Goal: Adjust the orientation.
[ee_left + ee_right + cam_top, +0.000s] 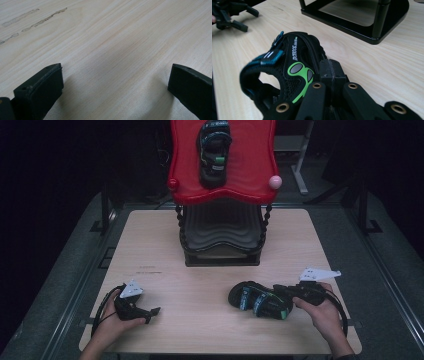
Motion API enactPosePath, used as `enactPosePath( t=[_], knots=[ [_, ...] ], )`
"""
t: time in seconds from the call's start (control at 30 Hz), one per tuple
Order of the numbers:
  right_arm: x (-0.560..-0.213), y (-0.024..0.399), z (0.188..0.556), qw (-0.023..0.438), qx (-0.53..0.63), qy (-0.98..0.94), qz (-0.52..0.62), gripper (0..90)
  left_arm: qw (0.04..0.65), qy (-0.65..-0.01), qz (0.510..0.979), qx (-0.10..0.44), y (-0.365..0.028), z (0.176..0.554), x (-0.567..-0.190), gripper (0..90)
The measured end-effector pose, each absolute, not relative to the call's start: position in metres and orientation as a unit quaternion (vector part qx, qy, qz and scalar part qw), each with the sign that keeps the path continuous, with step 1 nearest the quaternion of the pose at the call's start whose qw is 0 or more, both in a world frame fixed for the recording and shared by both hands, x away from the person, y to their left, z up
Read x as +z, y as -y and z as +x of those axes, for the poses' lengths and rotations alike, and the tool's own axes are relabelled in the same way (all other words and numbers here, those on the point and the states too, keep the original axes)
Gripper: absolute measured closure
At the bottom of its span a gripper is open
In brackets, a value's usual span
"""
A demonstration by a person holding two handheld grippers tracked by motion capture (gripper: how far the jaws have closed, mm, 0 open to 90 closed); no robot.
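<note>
High view: at about five o'clock on the pale wooden table lies a black fabric sandal with teal straps and a green heel patch, its toe pointing toward nine o'clock. The right gripper reaches in from the three o'clock side with its jaws pressed together on the sandal's heel edge; the right gripper view confirms this, the black jaws meeting on the rim just beside the green patch. A matching sandal already sits on the red top tier of a two-tier plastic shoe rack with black beaded posts, which stands at twelve o'clock. The left gripper rests low at seven o'clock, well apart from everything, its jaws spread over bare wood in the left gripper view. The step in hand looks like carrying the second sandal to join its mate. To do that well, I would judge the pinch on the heel rim thin for a floppy shoe: the toe will likely droop on lifting, so raise it slowly, keep the sole roughly level, and clear the red tier's front lip before moving in. Aim for the open area at the three o'clock side of the first sandal, and release only once the sole lies flat.
</note>
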State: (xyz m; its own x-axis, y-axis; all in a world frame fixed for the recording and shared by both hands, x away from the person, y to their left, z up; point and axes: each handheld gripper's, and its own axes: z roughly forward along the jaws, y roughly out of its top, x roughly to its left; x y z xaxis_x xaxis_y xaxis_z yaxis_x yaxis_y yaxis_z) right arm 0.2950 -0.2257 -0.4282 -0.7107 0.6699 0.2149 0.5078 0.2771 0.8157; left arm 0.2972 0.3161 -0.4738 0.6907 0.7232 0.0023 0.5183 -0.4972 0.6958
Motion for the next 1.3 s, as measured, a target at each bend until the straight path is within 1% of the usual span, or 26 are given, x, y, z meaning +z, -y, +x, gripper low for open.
enactPosePath(
  t=[0.2, 0.3, 0.4, 0.5, 0.63, 0.83, 1.07, 1.3],
  knots=[
    [-0.438, 0.227, 0.312, 0.081, 0.463, -0.798, 0.377, 90.0, 0.345, -0.364, 0.852, 0.149, -0.316, 0.297, -0.474, 0.0],
    [-0.445, 0.226, 0.320, 0.088, 0.435, -0.811, 0.381, 90.0, 0.345, -0.364, 0.852, 0.149, -0.316, 0.297, -0.474, 0.0],
    [-0.452, 0.231, 0.326, 0.080, 0.434, -0.807, 0.392, 90.0, 0.345, -0.364, 0.852, 0.149, -0.316, 0.297, -0.474, 0.0],
    [-0.454, 0.236, 0.327, 0.089, 0.431, -0.807, 0.394, 90.0, 0.345, -0.364, 0.852, 0.149, -0.316, 0.297, -0.474, 0.0],
    [-0.454, 0.251, 0.322, 0.098, 0.435, -0.799, 0.403, 90.0, 0.345, -0.364, 0.852, 0.149, -0.316, 0.297, -0.474, 0.0],
    [-0.463, 0.269, 0.306, 0.089, 0.415, -0.806, 0.412, 90.0, 0.346, -0.364, 0.852, 0.149, -0.316, 0.297, -0.474, 0.0],
    [-0.468, 0.270, 0.294, 0.075, 0.411, -0.812, 0.407, 90.0, 0.346, -0.365, 0.852, 0.149, -0.316, 0.297, -0.474, 0.0],
    [-0.468, 0.264, 0.274, 0.061, 0.414, -0.820, 0.391, 90.0, 0.346, -0.365, 0.851, 0.150, -0.316, 0.297, -0.474, 0.0]
  ],
)
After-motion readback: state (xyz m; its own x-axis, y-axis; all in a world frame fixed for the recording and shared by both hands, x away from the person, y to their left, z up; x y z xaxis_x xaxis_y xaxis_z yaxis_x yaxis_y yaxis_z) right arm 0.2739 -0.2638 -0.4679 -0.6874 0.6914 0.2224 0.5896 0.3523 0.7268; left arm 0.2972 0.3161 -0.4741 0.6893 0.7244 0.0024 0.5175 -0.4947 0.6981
